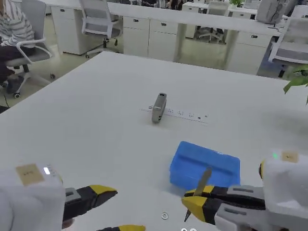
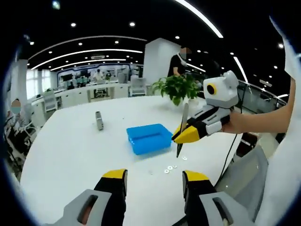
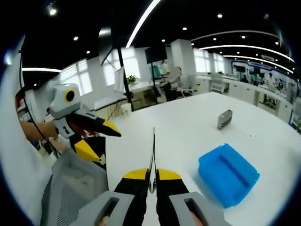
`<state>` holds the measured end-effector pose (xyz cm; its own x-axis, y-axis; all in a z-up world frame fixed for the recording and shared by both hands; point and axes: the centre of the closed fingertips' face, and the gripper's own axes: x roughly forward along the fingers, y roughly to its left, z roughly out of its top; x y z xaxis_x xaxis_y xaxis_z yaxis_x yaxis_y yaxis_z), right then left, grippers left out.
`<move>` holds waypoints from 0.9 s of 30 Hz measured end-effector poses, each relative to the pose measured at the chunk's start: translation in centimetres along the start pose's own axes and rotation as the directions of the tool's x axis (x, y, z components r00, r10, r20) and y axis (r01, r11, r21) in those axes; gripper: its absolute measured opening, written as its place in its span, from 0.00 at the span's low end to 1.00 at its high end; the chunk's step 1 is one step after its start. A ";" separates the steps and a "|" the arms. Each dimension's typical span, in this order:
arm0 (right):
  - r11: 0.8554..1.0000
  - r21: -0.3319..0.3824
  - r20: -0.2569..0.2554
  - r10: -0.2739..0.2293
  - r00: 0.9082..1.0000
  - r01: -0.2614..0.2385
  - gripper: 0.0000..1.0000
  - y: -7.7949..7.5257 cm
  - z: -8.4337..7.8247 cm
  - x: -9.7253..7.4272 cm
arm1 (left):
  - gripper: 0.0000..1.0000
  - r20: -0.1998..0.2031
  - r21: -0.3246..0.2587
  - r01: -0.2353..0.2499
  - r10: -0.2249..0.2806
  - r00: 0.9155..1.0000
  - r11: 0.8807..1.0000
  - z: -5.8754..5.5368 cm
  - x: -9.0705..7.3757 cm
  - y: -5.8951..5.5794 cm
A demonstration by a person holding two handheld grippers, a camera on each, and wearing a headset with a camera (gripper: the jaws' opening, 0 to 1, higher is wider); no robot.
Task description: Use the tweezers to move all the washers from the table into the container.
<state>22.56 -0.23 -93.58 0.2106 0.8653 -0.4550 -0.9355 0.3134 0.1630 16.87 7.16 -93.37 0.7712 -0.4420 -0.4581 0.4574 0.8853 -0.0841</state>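
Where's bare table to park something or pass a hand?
Wide bare table left of the blue container, between the left gripper and the grey block; also beyond the block. Crowded at the near edge: washers lie by the container, with the right gripper and tweezers close by.

container [image 1: 204, 166] on table [image 1: 96, 120], washers [image 1: 165, 216] before it — power strip [image 1: 185, 114] behind

head view: above table [image 1: 96, 125], facing down-forward | gripper views: low, apparently angled toward each other | shared: blue container [image 1: 211, 163]
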 end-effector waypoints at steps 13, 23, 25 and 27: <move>0.997 0.042 0.022 -0.059 0.998 0.058 0.03 -2.4 -1.0 3.2 | 0.96 -0.012 0.060 -0.217 0.218 0.976 0.974 -2.8 0.7 3.1; 0.991 0.079 0.030 -0.106 0.994 0.104 0.03 -3.6 -2.3 5.3 | 0.99 0.065 0.042 -0.292 0.290 0.955 0.955 -1.5 1.3 4.4; 0.991 0.068 0.022 -0.115 0.993 0.113 0.03 -3.7 -2.6 5.5 | 0.99 0.078 0.038 -0.308 0.305 0.949 0.950 -1.3 1.2 4.7; 0.991 0.054 0.015 -0.120 0.993 0.119 0.03 -3.9 -2.9 5.9 | 0.99 0.081 0.025 -0.298 0.295 0.952 0.954 -1.5 1.3 4.5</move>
<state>26.62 2.56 -99.42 0.3255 0.8274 -0.4576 -0.8873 0.4345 0.1546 19.29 10.78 -95.71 0.9052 -0.1715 -0.3890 0.2180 0.9728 0.0784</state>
